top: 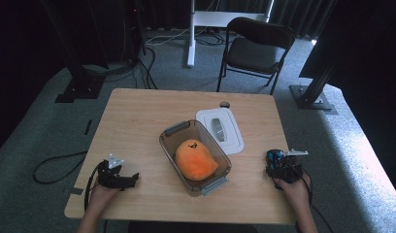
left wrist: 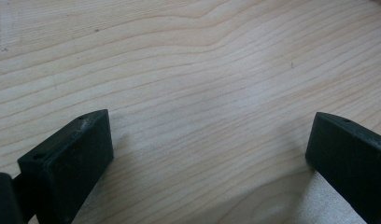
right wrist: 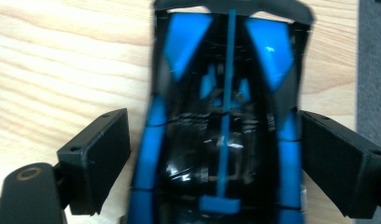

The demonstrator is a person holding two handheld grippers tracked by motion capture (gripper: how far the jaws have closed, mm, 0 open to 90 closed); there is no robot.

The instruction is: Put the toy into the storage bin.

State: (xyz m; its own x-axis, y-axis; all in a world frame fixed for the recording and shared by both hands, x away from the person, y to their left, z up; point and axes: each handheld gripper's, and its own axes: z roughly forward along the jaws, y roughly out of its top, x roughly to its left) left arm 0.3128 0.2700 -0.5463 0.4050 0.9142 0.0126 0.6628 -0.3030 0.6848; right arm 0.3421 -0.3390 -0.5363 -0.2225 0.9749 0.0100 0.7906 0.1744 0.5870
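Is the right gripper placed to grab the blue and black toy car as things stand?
Probably yes: the right gripper has its open jaws either side of the toy car on the table, with nothing between.

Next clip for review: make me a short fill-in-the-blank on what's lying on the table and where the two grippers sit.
1. The orange plush toy lies inside the clear ____.
2. The white lid lies on the table just ____ the bin, away from the person.
3. Between the right gripper's jaws sits a black and ____ toy car.
4. The left gripper has its jaws spread over bare ____.

Missing words: bin; behind; blue; wood
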